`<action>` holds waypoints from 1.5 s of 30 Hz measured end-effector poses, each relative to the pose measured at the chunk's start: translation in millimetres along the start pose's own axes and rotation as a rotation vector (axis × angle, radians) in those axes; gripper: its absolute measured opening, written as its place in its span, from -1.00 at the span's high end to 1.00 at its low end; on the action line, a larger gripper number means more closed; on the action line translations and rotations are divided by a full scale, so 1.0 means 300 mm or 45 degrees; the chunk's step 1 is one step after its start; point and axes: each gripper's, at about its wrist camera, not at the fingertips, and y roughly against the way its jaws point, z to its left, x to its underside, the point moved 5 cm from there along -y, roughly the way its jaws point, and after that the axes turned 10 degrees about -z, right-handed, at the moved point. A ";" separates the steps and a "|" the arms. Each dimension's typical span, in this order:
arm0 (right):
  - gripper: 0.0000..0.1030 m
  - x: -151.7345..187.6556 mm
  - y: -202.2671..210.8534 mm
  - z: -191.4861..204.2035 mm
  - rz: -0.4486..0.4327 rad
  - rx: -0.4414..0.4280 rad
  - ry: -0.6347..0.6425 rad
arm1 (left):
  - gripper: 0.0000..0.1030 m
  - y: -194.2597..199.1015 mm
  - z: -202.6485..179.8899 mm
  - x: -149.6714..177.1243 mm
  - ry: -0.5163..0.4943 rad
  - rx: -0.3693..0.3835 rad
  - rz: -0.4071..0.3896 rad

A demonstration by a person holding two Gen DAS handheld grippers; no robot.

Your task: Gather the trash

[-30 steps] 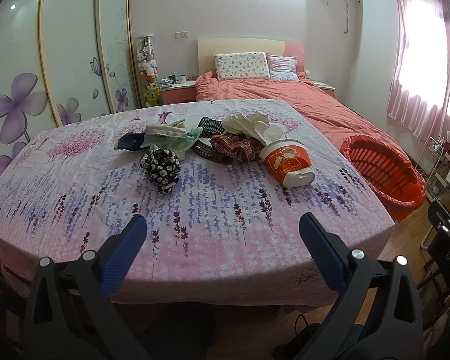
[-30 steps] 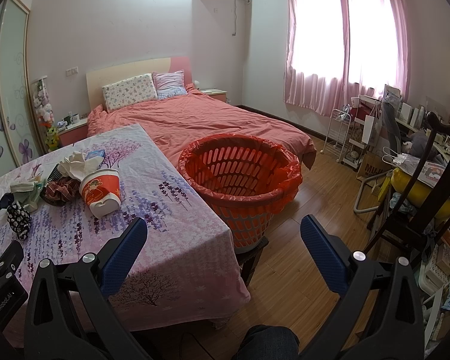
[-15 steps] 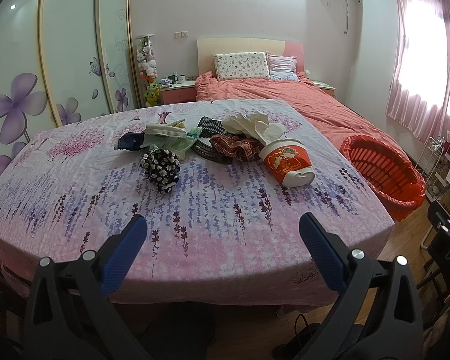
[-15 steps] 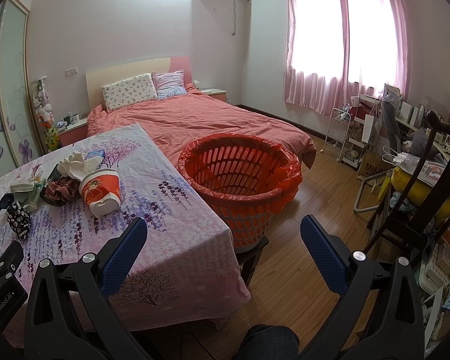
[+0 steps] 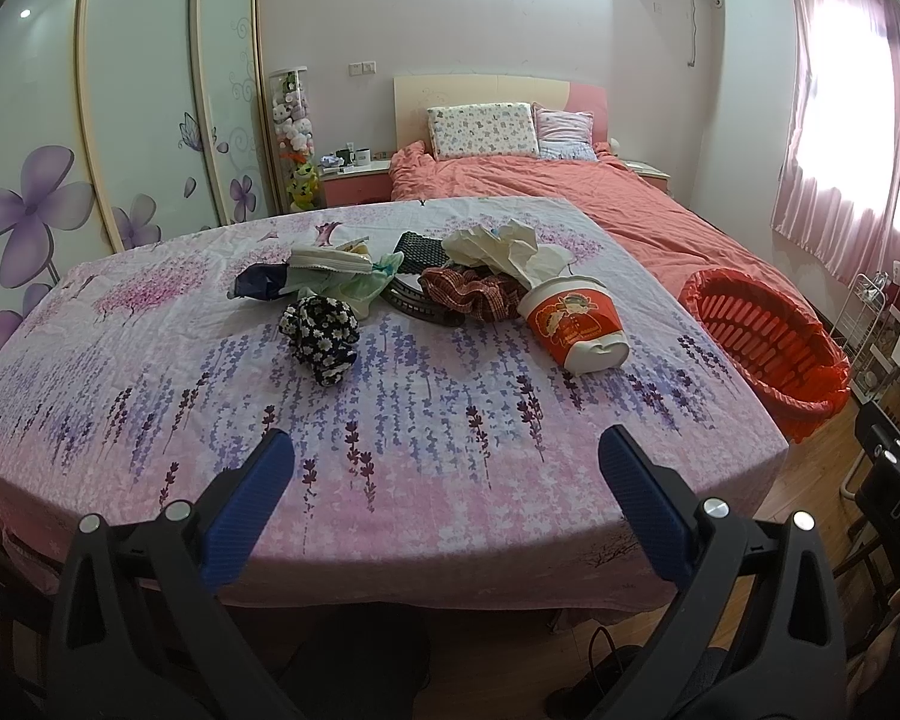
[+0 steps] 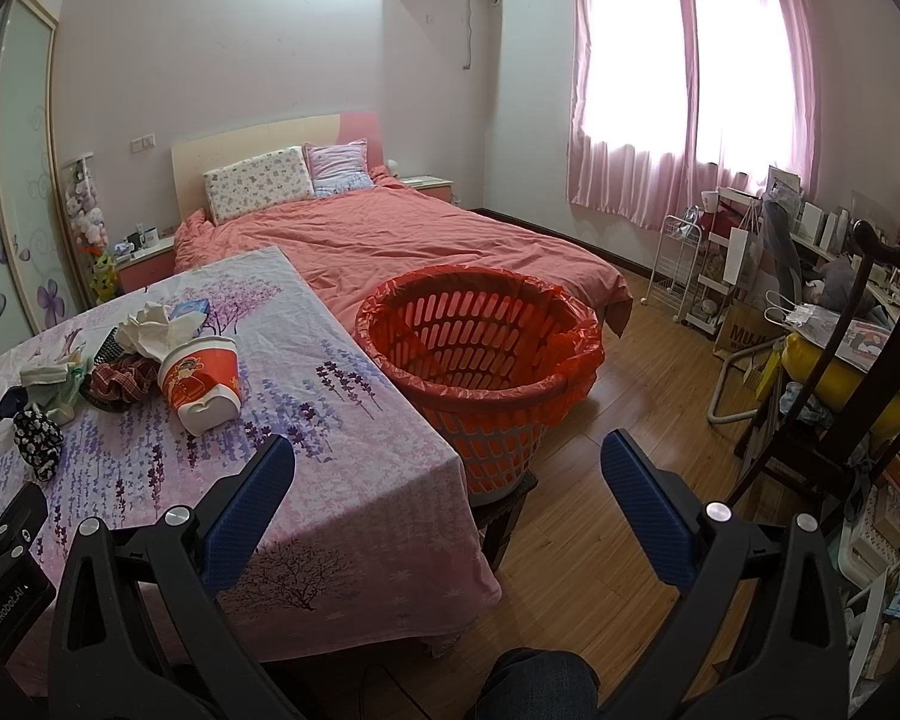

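Both grippers, left (image 5: 444, 468) and right (image 6: 447, 468), spread wide and empty, short of table litter: tipped cup (image 5: 573, 324), tissues (image 5: 504, 249); lined basket (image 6: 480, 354) alongside for drops.

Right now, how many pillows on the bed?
2: floral pillow on the left against the headboard, striped pillow touching its right side. None seem hidden.

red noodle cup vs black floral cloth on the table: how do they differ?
The red noodle cup is a rigid paper tub, red with a printed figure, tipped on its side; the black floral cloth is soft, black with white flowers, bunched in a lump. The cup lies at the pile's right end, nearer the orange basket; the cloth lies left of it. Both rest on the tablecloth, ungripped.
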 end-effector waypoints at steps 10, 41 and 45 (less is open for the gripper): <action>-0.96 0.002 0.001 0.000 0.001 -0.002 -0.002 | -0.93 0.000 0.000 0.000 0.001 0.001 0.000; -0.96 -0.006 -0.183 0.206 0.102 -0.321 -0.028 | -0.93 -0.152 0.214 -0.027 0.130 -0.127 0.041; -0.95 -0.001 -0.280 0.341 0.179 -0.475 -0.013 | -0.93 -0.218 0.314 -0.042 0.171 -0.171 0.046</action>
